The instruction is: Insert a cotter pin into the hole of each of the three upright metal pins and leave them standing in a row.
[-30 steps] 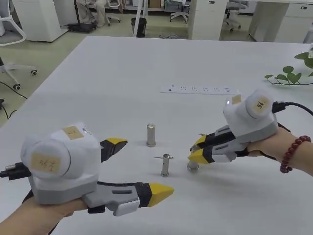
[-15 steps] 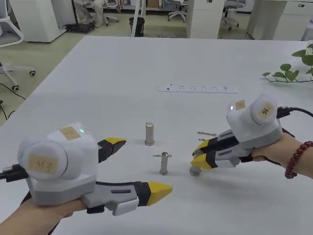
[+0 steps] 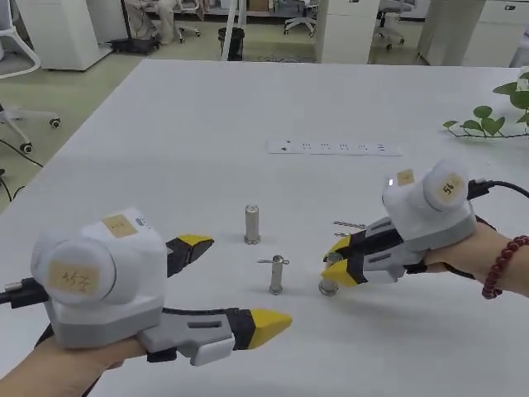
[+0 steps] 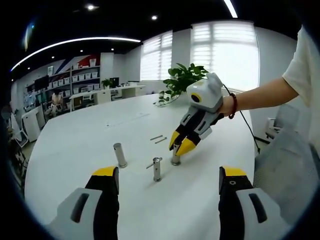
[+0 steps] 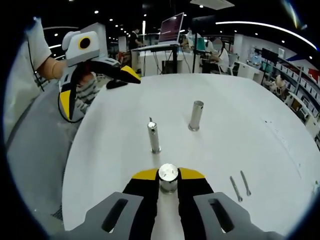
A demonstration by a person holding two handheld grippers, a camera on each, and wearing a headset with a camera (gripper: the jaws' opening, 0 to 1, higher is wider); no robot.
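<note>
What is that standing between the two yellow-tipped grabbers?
A metal pin with a cotter pin through its top stands between the left gripper and the right gripper, clear in the head view.

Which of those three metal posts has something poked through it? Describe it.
On the white table, nearer than the power strip, stand three upright metal pins. Take the middle pin: the far pin is bare, the third pin sits gripped by the right hand-held gripper, but this one has a thin cotter pin through its top.

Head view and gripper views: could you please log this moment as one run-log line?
right gripper: shut on right pin | left gripper: open, holding nothing | middle pin: cotter in | left pin: bare | two cotter pins: loose on table
</note>
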